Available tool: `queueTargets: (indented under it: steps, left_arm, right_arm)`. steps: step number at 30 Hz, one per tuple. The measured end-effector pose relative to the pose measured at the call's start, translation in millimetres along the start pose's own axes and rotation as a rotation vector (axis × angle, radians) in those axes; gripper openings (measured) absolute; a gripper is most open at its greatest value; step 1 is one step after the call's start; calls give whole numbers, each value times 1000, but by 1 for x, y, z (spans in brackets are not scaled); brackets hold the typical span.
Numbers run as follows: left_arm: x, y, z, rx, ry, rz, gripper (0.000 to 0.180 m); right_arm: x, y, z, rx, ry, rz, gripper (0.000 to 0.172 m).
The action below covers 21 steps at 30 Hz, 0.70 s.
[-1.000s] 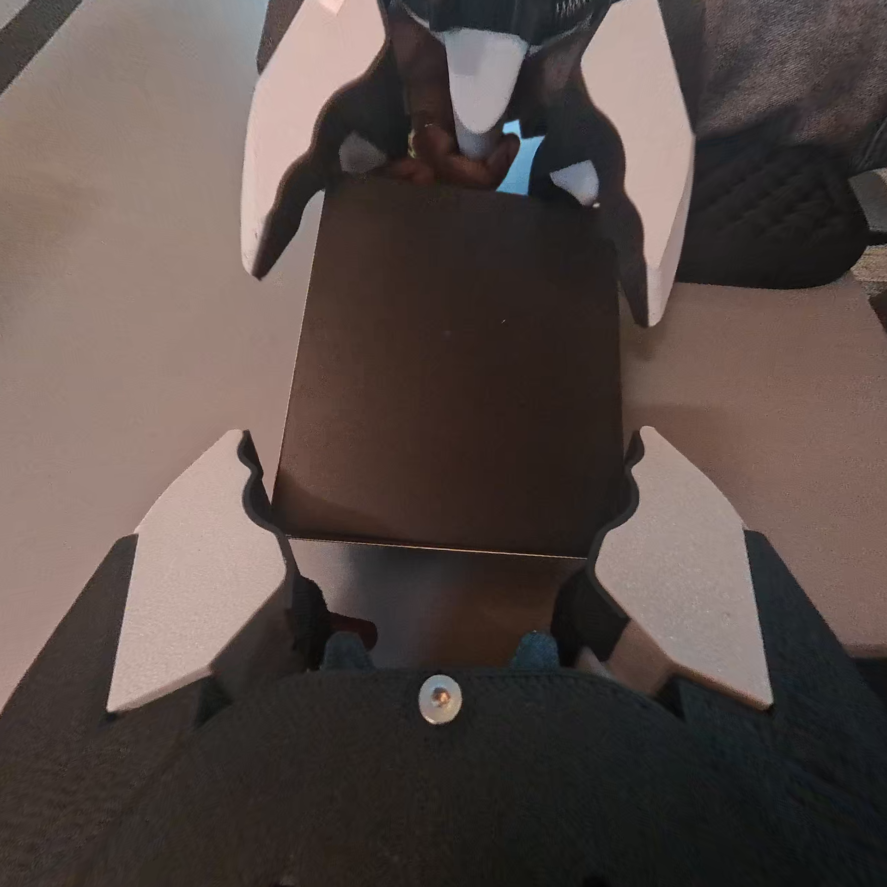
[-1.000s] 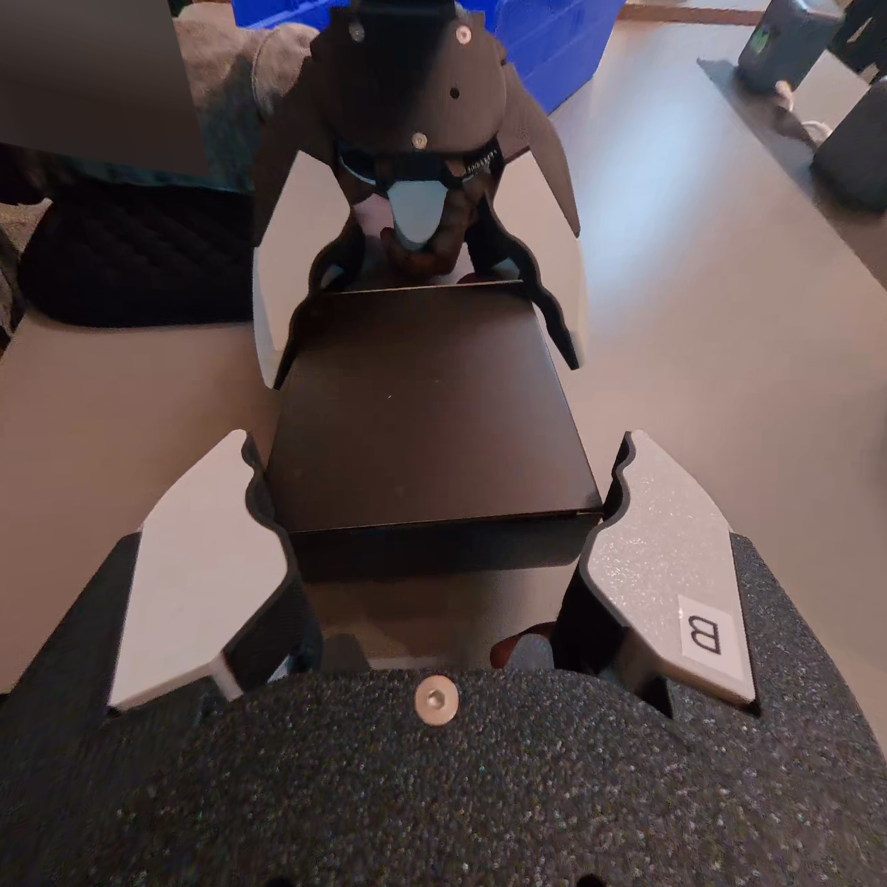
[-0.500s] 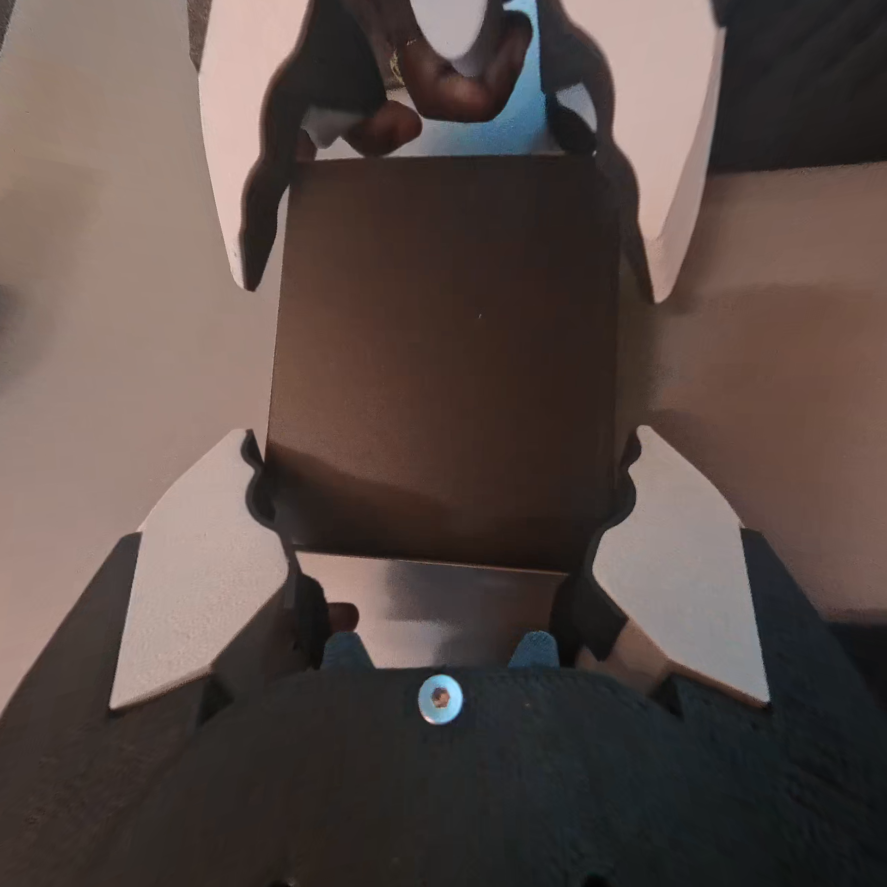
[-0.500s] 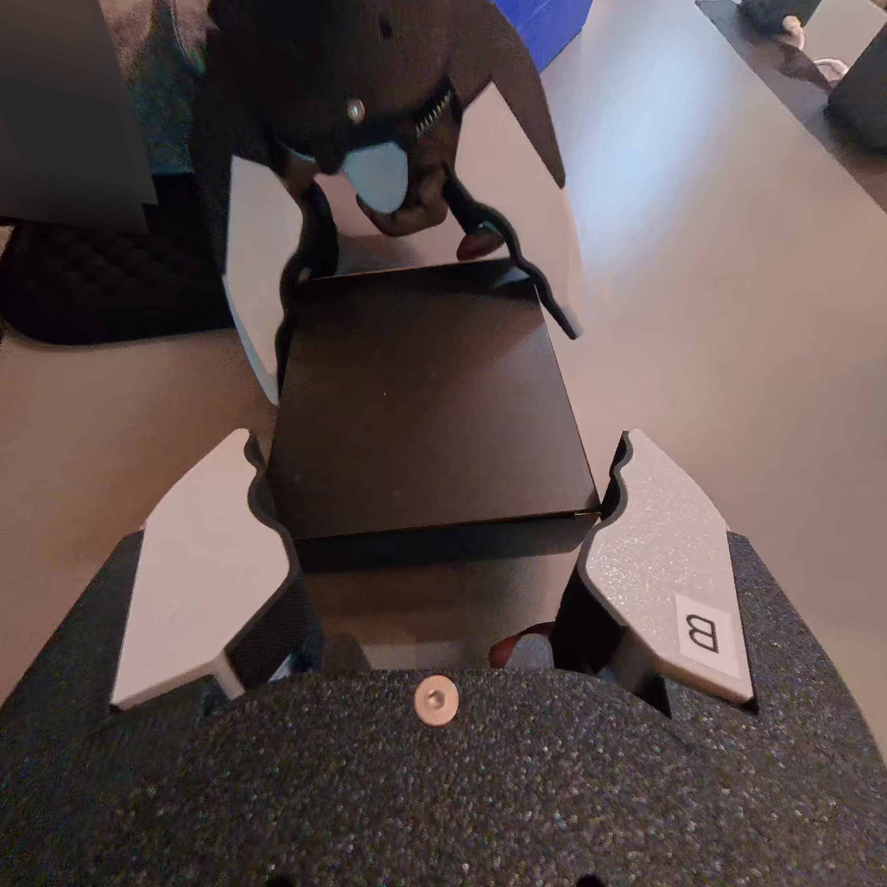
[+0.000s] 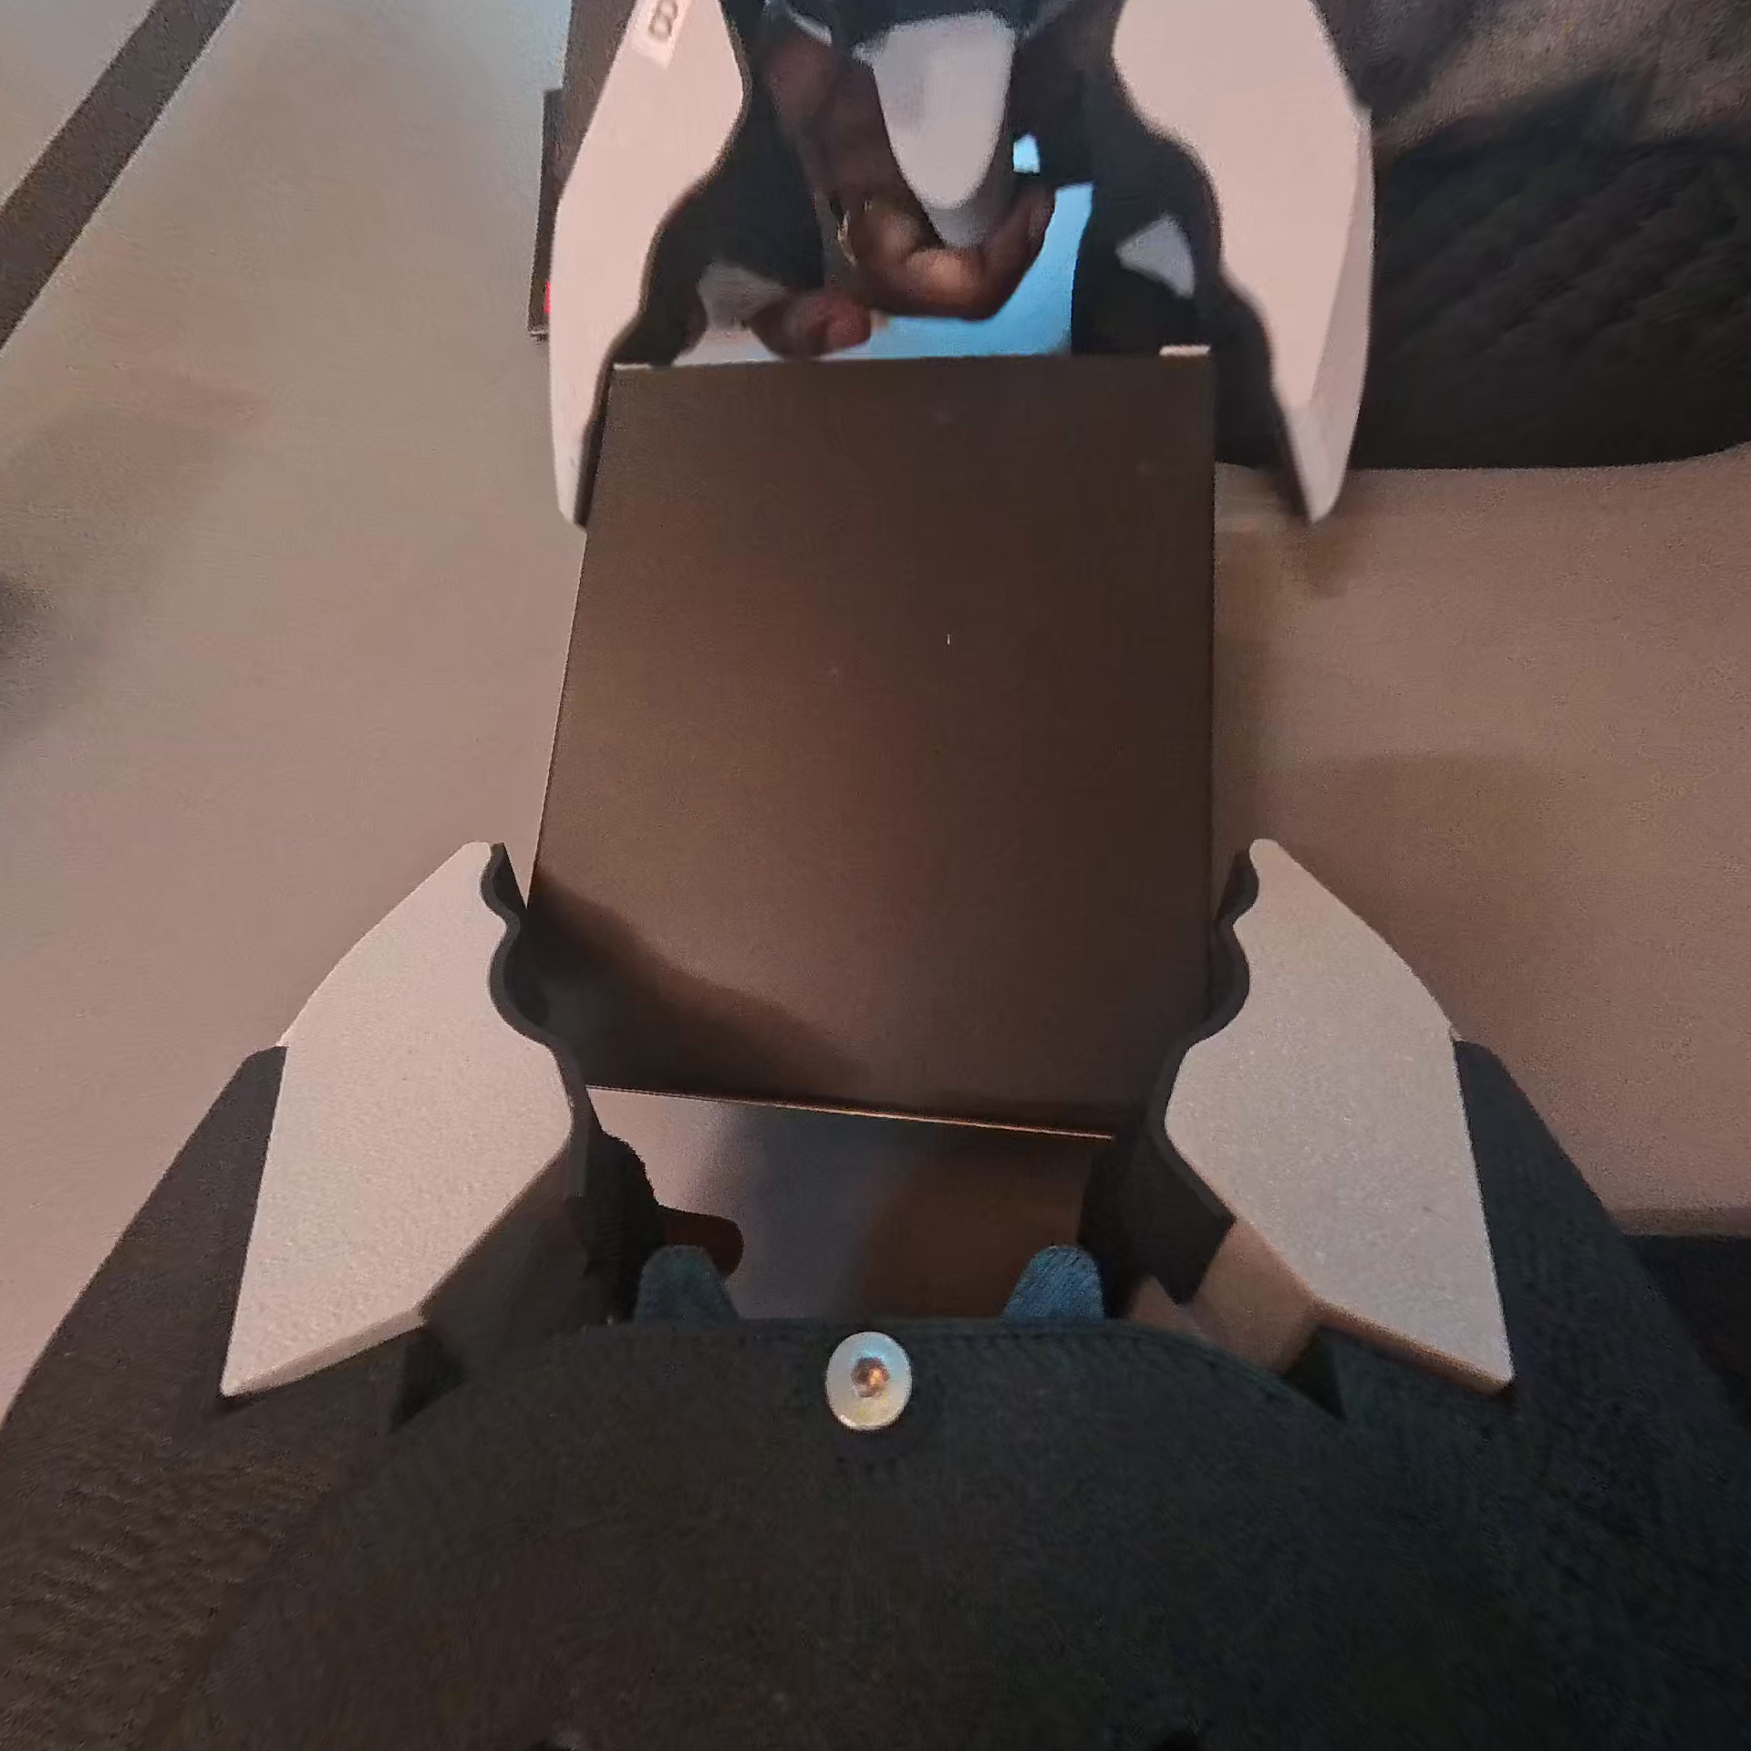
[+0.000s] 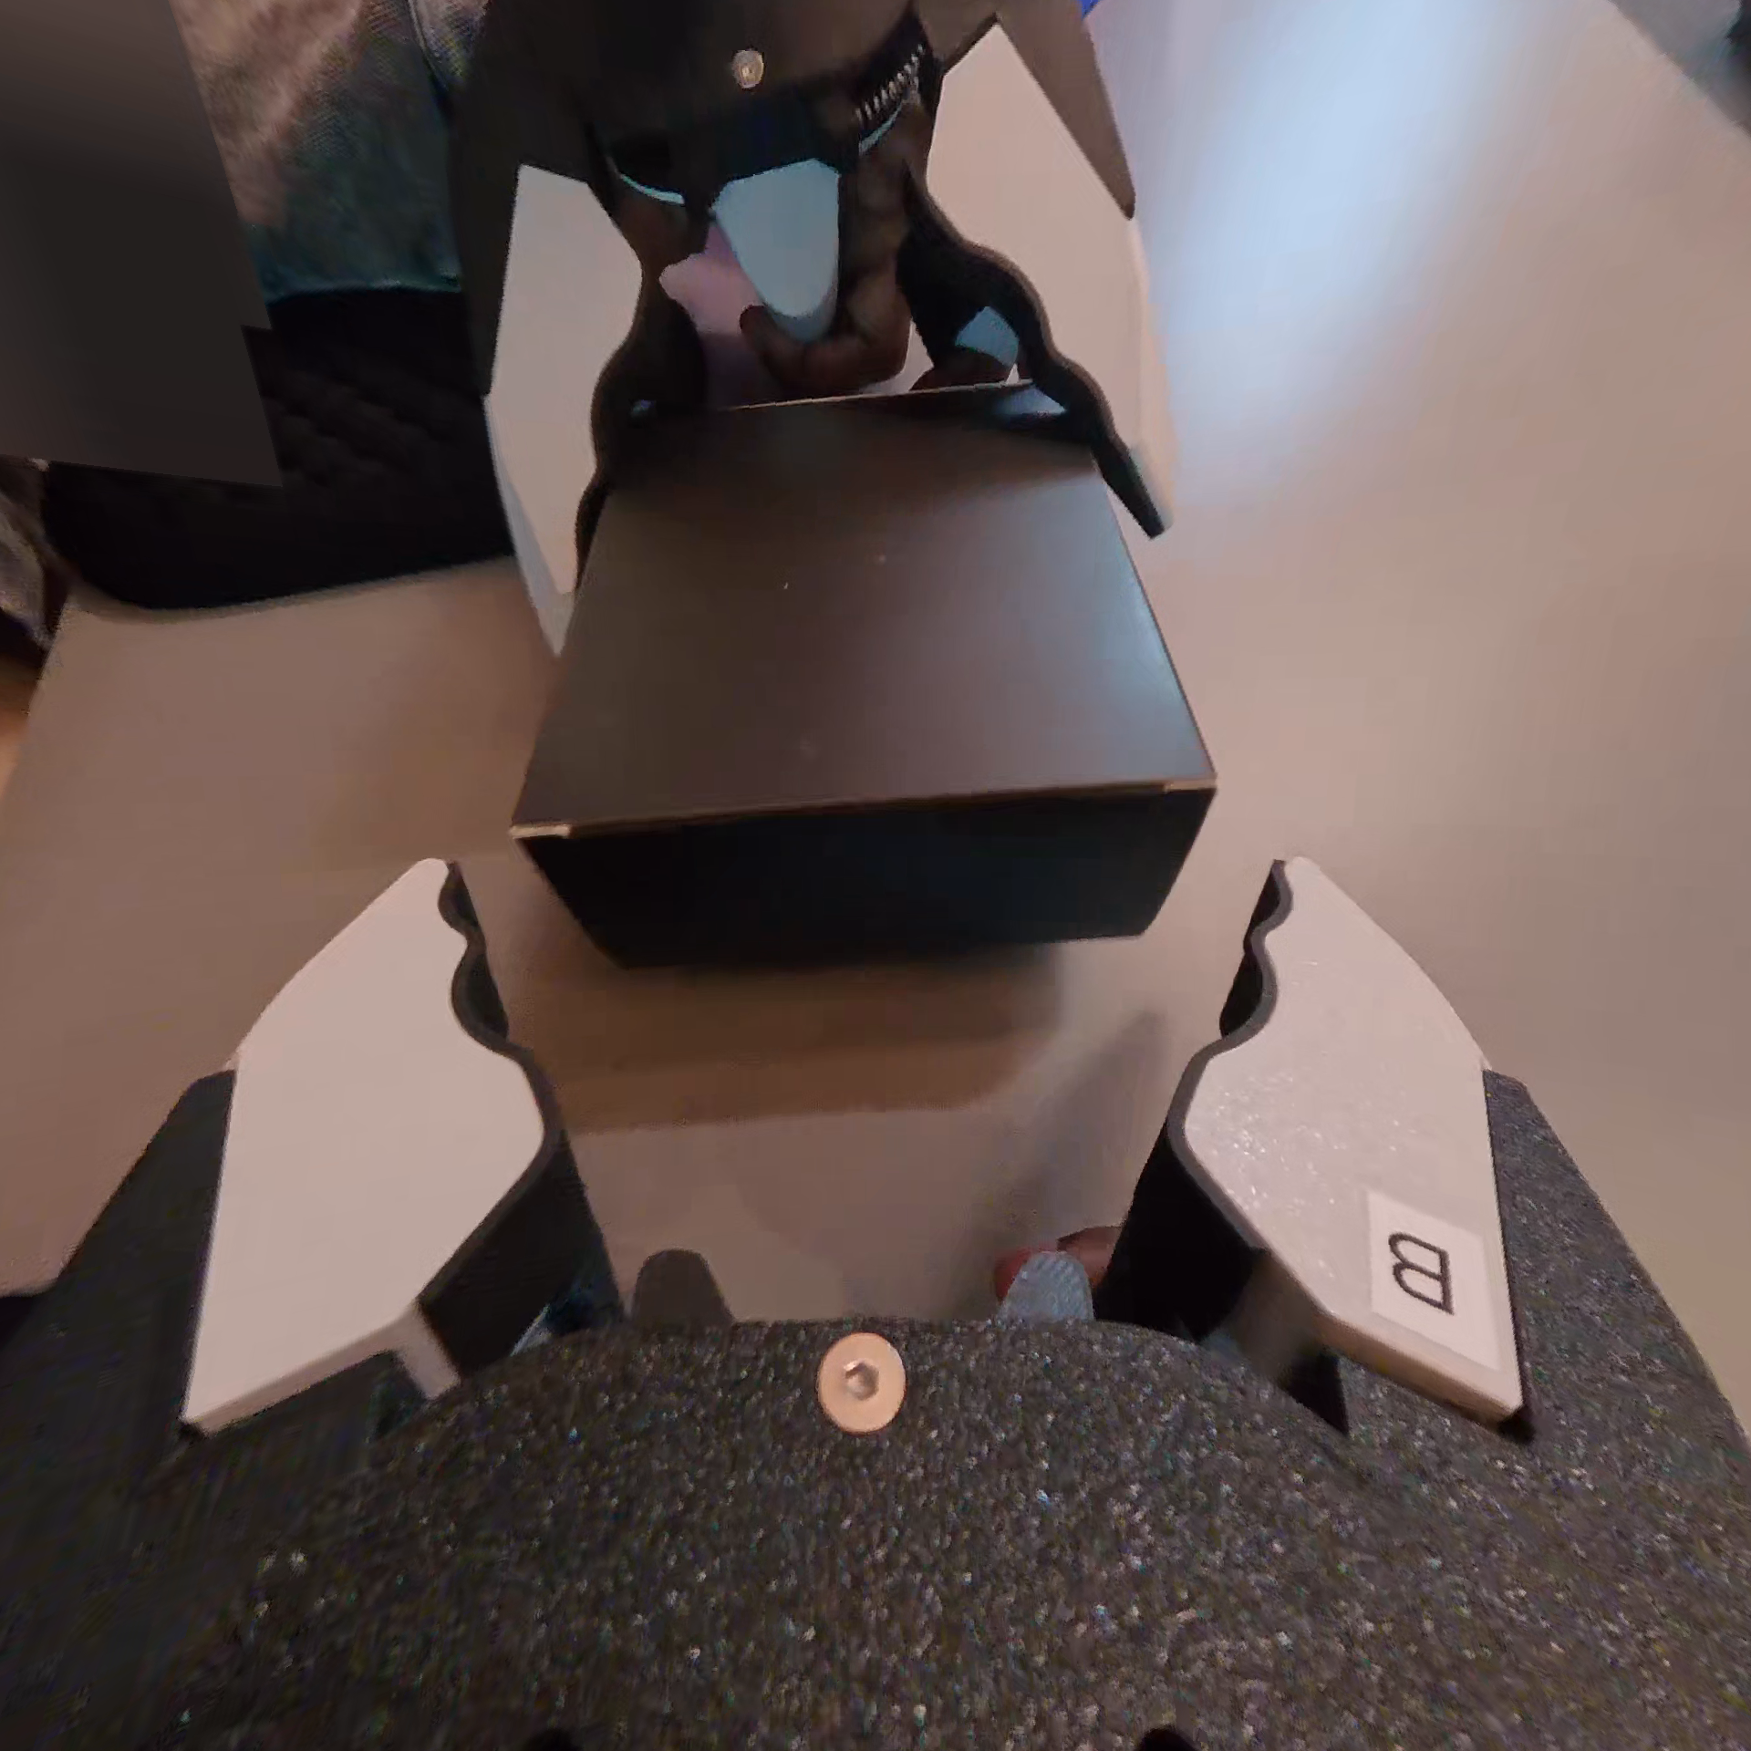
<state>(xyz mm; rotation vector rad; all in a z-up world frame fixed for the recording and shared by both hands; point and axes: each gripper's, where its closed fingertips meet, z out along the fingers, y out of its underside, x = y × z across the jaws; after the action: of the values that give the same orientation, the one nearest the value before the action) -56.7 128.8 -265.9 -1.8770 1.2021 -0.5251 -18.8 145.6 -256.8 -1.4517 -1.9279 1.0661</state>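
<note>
A black cardboard box (image 5: 881,711) lies between my two grippers over the beige table (image 5: 237,663). My left gripper (image 5: 872,853) is shut on one end of the box, with both pads pressed against its side walls. In the right wrist view the box (image 6: 853,663) lies just ahead, with the left gripper (image 6: 853,568) clamped on its far end. My right gripper (image 6: 862,867) is open. Its fingertips (image 6: 1274,881) stand wide of the box's near corners and do not touch it. It also shows in the left wrist view (image 5: 947,502), spread on both sides of the box's far end.
A black quilted cushion (image 5: 1563,313) lies past the table edge and also shows in the right wrist view (image 6: 284,493). Grey cloth (image 5: 1563,66) lies behind it. A dark flat object (image 5: 545,237) lies on the table beyond the box. The grippers' ends are close to 7 cm from one another.
My right gripper has opened, let go of the box end it held, and drawn back a little. My left gripper has kept its hold on the box.
</note>
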Motion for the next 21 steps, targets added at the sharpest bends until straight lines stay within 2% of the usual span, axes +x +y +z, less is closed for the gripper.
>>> queueTargets:
  steps: [2, 8, 11, 16, 19, 21]
  left_arm:
    - [-1, -1, 0, 9, 9, -17, 135]
    - [-1, -5, -1, 33, 26, -53, 135]
    - [-16, -10, -9, 65, -59, -74, 136]
    - [-28, -38, -30, 144, -244, 91, 137]
    - [-34, -55, -48, 225, -325, 116, 137]
    - [-39, -60, -52, 196, -415, 166, 137]
  right_arm:
    - [1, -5, 8, 19, 19, -43, 129]
    - [1, -20, 1, 50, 45, -36, 125]
    - [4, -29, -5, 46, 87, 28, 125]
    - [21, -34, -17, -3, 236, 95, 125]
    - [29, -33, -21, 29, 250, 179, 125]
    - [36, -33, -24, 65, 249, 263, 125]
